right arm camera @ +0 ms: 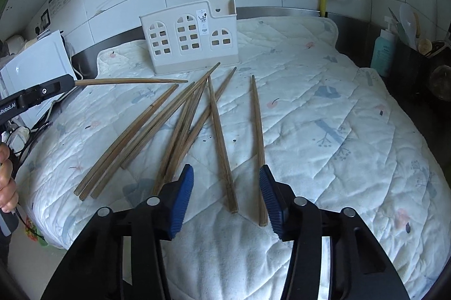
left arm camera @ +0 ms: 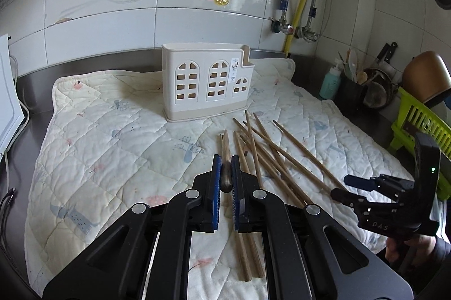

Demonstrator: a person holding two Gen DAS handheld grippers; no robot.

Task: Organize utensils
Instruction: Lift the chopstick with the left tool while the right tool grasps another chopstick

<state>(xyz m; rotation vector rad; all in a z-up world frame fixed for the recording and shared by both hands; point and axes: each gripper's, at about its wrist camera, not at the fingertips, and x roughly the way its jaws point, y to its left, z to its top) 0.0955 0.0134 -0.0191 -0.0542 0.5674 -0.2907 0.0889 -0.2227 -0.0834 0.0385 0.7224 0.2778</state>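
My left gripper (left arm camera: 225,162) is shut on one wooden chopstick (left arm camera: 226,145), held up off the quilted mat (left arm camera: 112,131) and pointing toward the white house-shaped utensil holder (left arm camera: 205,83). The right wrist view shows that gripper (right arm camera: 36,94) at the left with its chopstick (right arm camera: 132,81) sticking out level. Several loose chopsticks (right arm camera: 174,125) lie fanned on the mat below the holder (right arm camera: 191,38). My right gripper (right arm camera: 225,176) is open low over two of them (right arm camera: 222,148), its pads not pressing either. It also appears at the lower right of the left wrist view (left arm camera: 342,186).
A teal soap bottle (left arm camera: 331,83), a dark pot of cooking tools (left arm camera: 352,94) and a green rack (left arm camera: 422,122) stand to the right of the mat. A white appliance (right arm camera: 36,60) and cables sit at the left. The tiled wall with pipes is close behind the holder.
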